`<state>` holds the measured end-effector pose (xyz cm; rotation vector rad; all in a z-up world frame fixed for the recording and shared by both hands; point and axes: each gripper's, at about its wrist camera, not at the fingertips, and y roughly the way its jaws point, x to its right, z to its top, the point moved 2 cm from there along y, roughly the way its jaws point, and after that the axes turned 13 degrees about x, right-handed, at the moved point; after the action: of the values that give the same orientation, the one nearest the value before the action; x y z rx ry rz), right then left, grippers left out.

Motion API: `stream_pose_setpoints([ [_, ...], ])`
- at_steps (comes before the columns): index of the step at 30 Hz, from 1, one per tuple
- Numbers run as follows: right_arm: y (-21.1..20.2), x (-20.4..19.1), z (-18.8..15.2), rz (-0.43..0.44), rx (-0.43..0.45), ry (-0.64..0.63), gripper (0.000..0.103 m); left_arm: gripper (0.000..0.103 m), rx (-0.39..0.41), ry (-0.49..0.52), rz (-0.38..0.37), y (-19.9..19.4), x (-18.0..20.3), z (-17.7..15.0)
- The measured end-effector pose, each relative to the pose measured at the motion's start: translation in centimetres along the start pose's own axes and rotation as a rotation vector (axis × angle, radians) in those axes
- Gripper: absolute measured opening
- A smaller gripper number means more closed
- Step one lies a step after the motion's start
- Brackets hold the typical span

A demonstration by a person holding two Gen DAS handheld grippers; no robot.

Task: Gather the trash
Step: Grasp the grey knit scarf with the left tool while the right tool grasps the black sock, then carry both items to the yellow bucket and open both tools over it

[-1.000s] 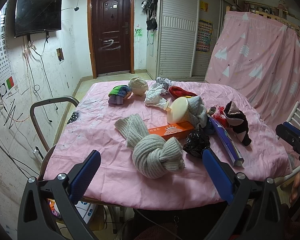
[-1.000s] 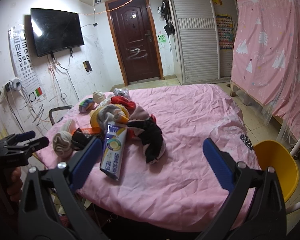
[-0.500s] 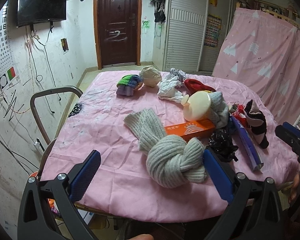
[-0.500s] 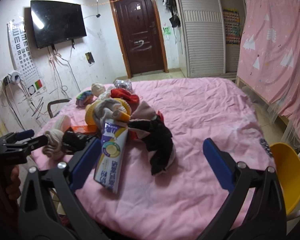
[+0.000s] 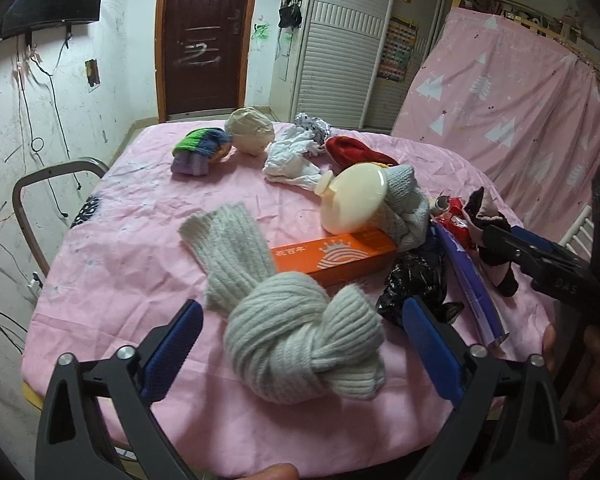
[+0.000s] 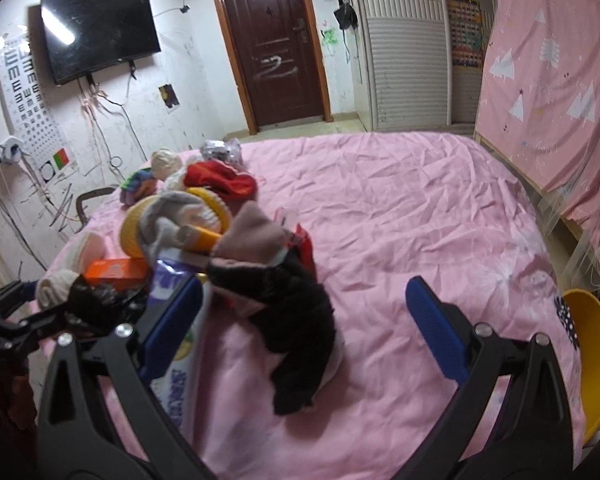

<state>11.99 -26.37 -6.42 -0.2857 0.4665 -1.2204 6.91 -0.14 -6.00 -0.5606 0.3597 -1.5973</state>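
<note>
My left gripper (image 5: pixel 300 344), jaws closing on nothing, has dropped toward the knotted scarf (image 5: pixel 300 336) at lower centre; right gripper (image 6: pixel 304 324) hangs apart over the black bag (image 5: pixel 416 288) right of it, the likeliest trash.

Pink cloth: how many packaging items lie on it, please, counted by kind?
Long cartons: 2 (orange carton, purple carton)
Plastic bags: 1 (black bag)
Crinkled wrappers: 2 (red wrapper, silver wrapper)
Total: 5
</note>
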Motion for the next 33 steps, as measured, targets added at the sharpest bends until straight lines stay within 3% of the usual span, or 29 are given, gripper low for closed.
stream_pose_setpoints([
  [3,0.8,0.2,-0.1,0.014,-0.038,0.014,0.097,0.059,-0.006,-0.004,0.013,0.5,0.0,0.0],
  [5,1.3,0.2,-0.1,0.024,-0.051,0.012,0.094,0.054,-0.004,-0.014,0.007,0.5,-0.1,0.0],
  [7,1.7,0.1,-0.2,0.037,-0.073,0.005,0.077,0.049,0.002,-0.018,0.013,0.3,-0.2,0.1],
  [9,2.1,-0.1,-0.4,0.052,-0.091,0.008,0.043,0.045,0.008,-0.022,0.015,0.2,-0.2,0.2],
  [10,2.2,0.0,-0.5,0.052,-0.091,0.015,0.037,0.045,0.01,-0.024,0.017,0.1,-0.2,0.2],
  [26,-2.4,2.1,1.3,0.065,0.056,0.089,0.037,0.043,0.116,0.028,0.0,-3.4,2.0,2.7],
  [33,-6.1,6.0,2.6,0.001,0.133,0.112,0.037,0.044,0.17,0.125,-0.101,-3.8,8.0,6.0],
])
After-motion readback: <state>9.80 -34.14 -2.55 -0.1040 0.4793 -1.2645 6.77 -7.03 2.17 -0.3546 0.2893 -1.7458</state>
